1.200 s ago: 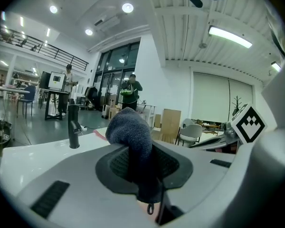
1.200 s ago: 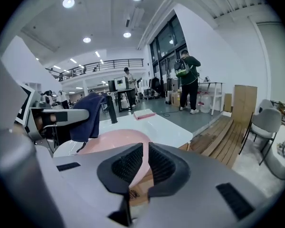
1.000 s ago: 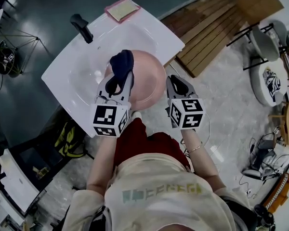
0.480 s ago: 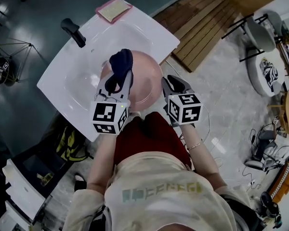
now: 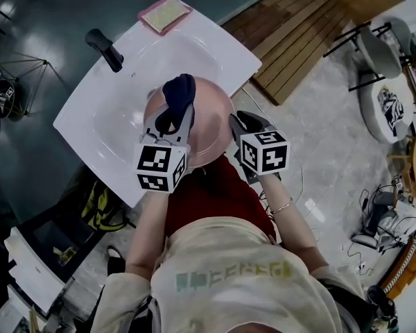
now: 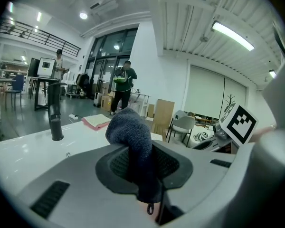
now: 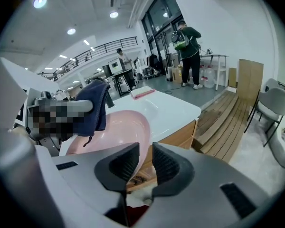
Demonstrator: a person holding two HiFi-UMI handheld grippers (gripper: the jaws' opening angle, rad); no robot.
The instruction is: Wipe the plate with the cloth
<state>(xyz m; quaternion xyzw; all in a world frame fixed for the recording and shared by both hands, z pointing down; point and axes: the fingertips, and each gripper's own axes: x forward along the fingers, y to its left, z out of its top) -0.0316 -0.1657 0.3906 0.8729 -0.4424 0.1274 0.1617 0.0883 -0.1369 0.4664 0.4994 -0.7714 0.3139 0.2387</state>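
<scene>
The white counter has a sink in it, a black tap at its far left edge and a pink pad at its far corner. It stands on a dark shiny floor.

The plate is pale pink, round and smooth, with a low raised rim. You hold it in the air over the sink, close to the near edge of the counter.

Your right gripper has its jaws drawn almost together, and the near right rim of the plate sits in the narrow gap between them. Your left gripper is clamped on the cloth. The cloth is dark blue and soft. It bulges out above the jaws, and a small loop hangs below them. It lies over the far left part of the plate.

Compared with half a second ago, little is different. The cloth has gone slightly toward the middle of the plate. The right gripper is on the same part of the rim, and the plate is in the same place over the sink.
</scene>
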